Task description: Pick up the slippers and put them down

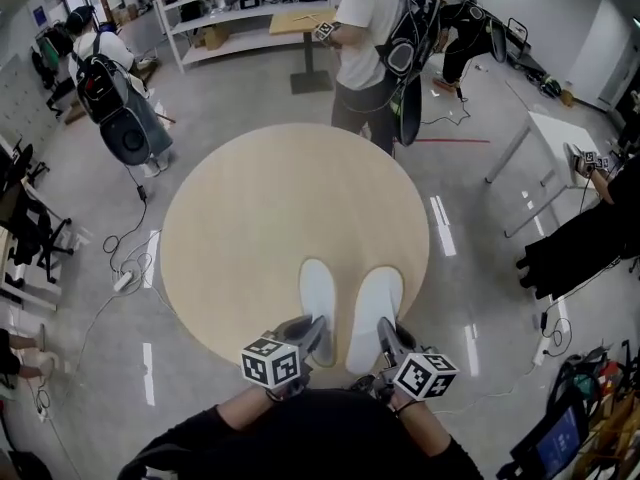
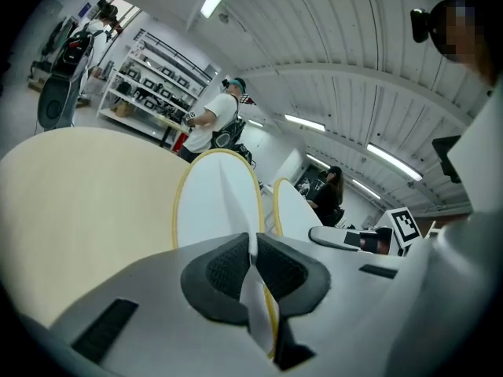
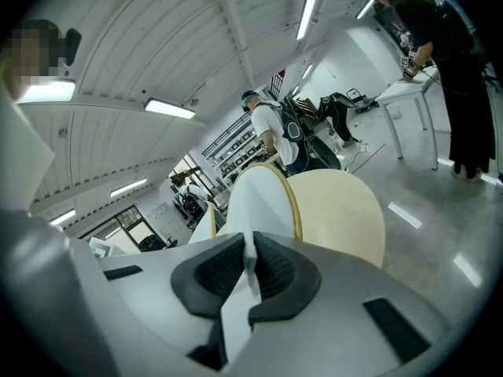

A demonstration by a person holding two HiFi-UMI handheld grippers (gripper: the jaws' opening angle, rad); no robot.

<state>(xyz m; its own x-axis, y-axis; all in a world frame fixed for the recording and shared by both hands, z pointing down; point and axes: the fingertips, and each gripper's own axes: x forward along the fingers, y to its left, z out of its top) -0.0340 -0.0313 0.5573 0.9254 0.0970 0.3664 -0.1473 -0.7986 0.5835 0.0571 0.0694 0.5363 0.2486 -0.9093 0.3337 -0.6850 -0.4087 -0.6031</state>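
Since the left tool [image 1: 316, 336] is clenched on the near end of the left slipper [image 1: 318, 290] and the right tool [image 1: 388, 336] on the right slipper [image 1: 377, 303], both at the desk [image 1: 250, 218] edge, we should keep the 2 soles level. We would set them flat before letting go.

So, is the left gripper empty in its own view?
No: the left gripper has its fingers pinched shut on the thin back edge of a white slipper.

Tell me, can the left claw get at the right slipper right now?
Probably not: the left claw is shut on the left slipper, and the right claw grips the right slipper.
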